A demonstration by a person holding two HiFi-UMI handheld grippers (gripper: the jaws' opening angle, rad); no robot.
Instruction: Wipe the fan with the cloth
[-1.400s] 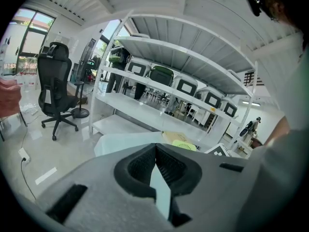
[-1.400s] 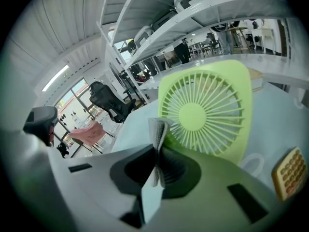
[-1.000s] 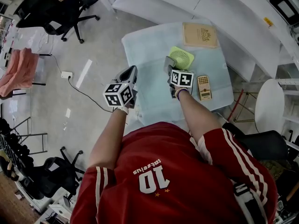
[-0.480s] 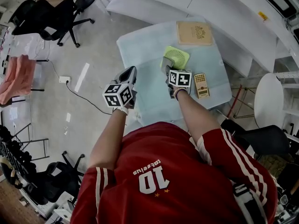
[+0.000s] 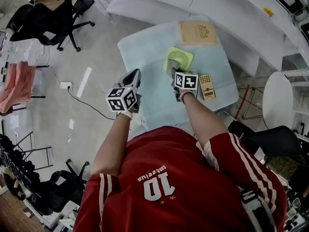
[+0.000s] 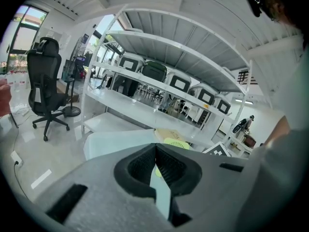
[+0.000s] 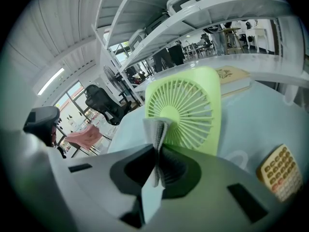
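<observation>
A light green square fan point(image 5: 179, 59) lies flat on the pale blue table point(image 5: 145, 47). In the right gripper view the fan point(image 7: 186, 105) fills the middle, just beyond the jaws. My right gripper point(image 5: 173, 72) sits at the fan's near edge, shut on a folded grey cloth point(image 7: 156, 129) that sticks up between its jaws point(image 7: 155, 166). My left gripper point(image 5: 136, 74) hovers over the table's left part, apart from the fan, shut with nothing between its jaws point(image 6: 155, 159). The left gripper view catches the fan point(image 6: 175, 142) only as a sliver above the jaws.
A tan book point(image 5: 197, 32) lies at the table's far right corner, and a tan calculator point(image 5: 206, 86) lies right of my right gripper. White shelving point(image 5: 231, 13) runs behind the table. Office chairs point(image 5: 46, 23) and a floor cable point(image 5: 82, 93) are to the left.
The head view has drifted, so the table sits a little further left in the frame. My right gripper with the cloth has shifted slightly right along the fan's near edge. The left gripper stays put.
</observation>
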